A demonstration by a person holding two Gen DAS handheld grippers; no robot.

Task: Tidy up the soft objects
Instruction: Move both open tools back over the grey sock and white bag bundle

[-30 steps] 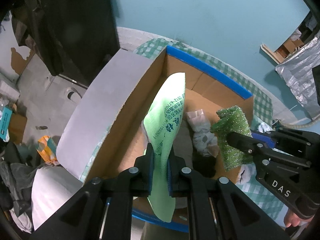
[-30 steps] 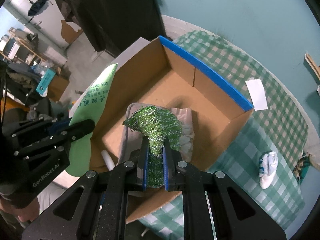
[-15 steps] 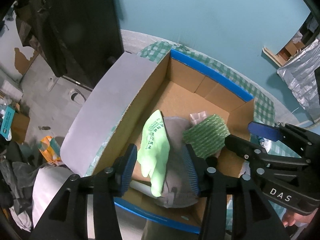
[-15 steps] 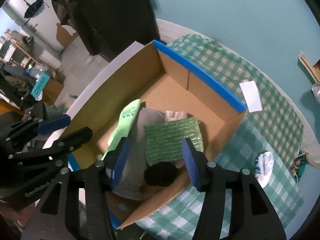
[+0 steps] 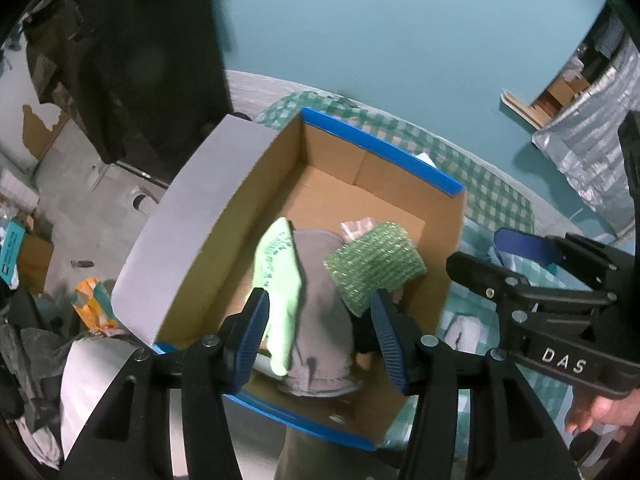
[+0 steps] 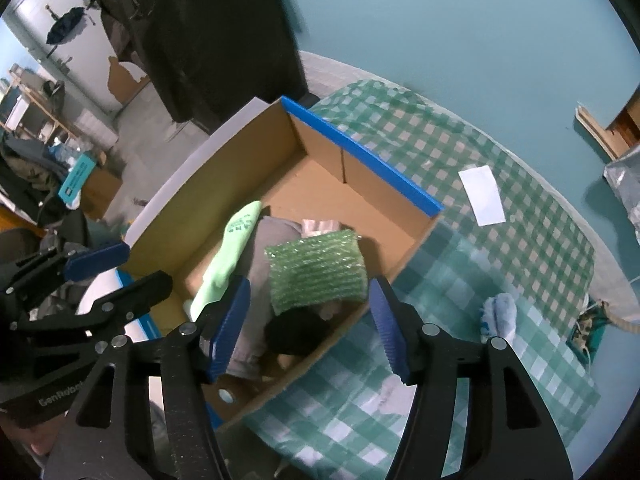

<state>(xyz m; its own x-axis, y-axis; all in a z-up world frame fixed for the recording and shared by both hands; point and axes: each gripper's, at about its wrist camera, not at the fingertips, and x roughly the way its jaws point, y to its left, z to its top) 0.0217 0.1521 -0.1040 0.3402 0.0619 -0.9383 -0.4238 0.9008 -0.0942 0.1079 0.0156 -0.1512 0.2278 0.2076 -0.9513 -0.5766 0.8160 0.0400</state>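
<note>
An open cardboard box [image 5: 256, 196] [image 6: 384, 172] with blue-taped rims stands on a green checked table. Inside it lie a light green cloth [image 5: 280, 276] [image 6: 232, 252], a grey garment [image 5: 320, 320] [image 6: 272, 240], a green sparkly scouring pad [image 5: 374, 266] [image 6: 316, 272] and something black [image 6: 296, 332]. My left gripper [image 5: 320, 336] is open and empty above the box's near end. My right gripper [image 6: 308, 328] is open and empty above the pad; it also shows in the left wrist view [image 5: 496, 252].
A white and blue sock [image 6: 498, 314] and a white paper slip [image 6: 482, 196] lie on the checked tablecloth [image 6: 520, 240] right of the box. A teal wall stands behind. Clutter covers the floor at the left.
Both grippers opened and let go: the light green cloth and the green pad dropped into the box. Both grippers then rose away from it.
</note>
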